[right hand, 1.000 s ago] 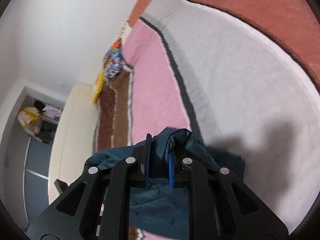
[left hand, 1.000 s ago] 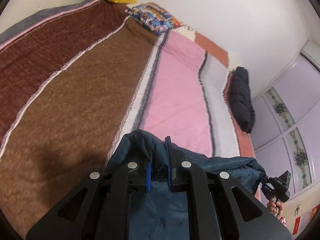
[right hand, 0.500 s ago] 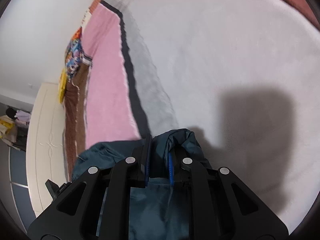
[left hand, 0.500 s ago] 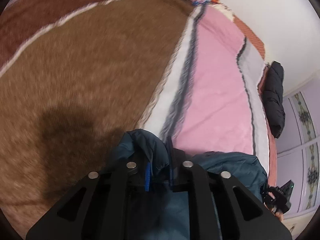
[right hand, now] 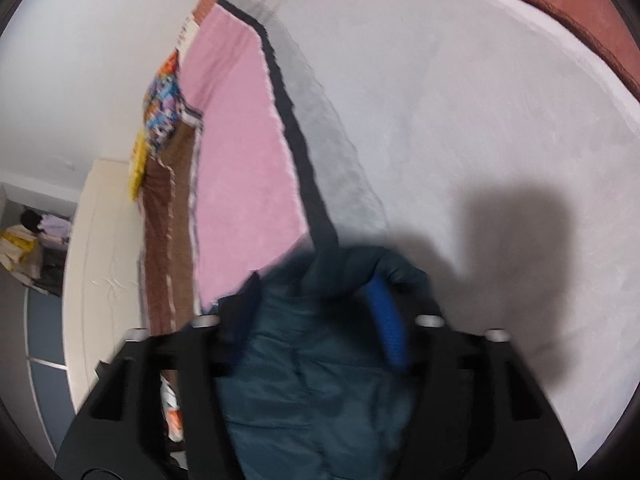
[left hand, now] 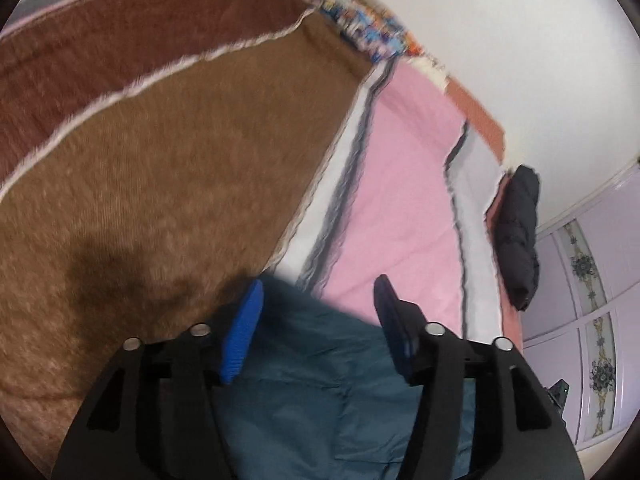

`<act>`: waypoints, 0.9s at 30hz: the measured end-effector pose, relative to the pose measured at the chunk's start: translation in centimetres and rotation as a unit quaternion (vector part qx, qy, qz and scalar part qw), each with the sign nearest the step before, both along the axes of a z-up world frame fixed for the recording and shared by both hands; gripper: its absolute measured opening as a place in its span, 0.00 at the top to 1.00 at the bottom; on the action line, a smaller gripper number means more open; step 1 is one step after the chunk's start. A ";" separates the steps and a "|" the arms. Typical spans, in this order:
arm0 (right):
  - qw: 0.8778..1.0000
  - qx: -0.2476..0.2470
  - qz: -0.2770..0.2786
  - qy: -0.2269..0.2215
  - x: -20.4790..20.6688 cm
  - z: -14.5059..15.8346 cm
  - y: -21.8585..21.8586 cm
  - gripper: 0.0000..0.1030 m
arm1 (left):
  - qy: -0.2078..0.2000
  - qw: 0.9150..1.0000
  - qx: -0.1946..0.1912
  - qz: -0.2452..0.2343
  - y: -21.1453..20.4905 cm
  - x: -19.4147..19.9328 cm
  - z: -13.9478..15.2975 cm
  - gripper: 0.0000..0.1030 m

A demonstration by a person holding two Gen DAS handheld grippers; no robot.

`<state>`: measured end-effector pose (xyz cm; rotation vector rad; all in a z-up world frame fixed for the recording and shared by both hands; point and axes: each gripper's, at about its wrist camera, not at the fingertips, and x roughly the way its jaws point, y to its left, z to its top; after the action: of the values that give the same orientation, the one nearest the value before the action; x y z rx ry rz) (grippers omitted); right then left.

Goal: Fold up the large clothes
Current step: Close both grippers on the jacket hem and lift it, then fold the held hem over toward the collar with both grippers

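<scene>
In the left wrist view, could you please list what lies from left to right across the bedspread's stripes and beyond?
Maroon stripe → brown stripe → pink stripe → black jacket → wardrobe doors.

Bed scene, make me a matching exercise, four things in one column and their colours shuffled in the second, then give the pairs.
Things:
1. jacket under the left hand-held gripper
2. bundle at the bed's far edge
3. blanket stripe running up the middle
4. pad on the left hand-held gripper's finger

Colours:
A. bright blue
B. pink
C. dark teal
D. black

Pairs: 1-C, 2-D, 3-B, 4-A
</scene>
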<state>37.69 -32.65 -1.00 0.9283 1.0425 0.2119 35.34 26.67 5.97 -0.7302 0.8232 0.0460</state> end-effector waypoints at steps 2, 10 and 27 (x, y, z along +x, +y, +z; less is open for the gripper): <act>1.000 0.005 -0.020 -0.008 -0.3 0.8 -0.2 0.34 | 0.000 1.000 0.006 0.005 -0.4 -0.3 0.7 0.44; 0.971 -0.210 0.084 -0.078 -4.5 4.6 8.3 0.73 | -0.011 0.988 0.116 -0.103 -8.7 -3.0 1.6 0.58; 0.940 -0.272 0.198 -0.064 -2.6 -4.6 20.5 0.98 | 0.038 0.970 0.138 -0.198 -21.0 -0.8 -7.3 0.80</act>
<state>35.06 -12.12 -5.57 0.1956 1.0819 0.2930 34.57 5.63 -1.37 -0.2937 1.0006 -0.1689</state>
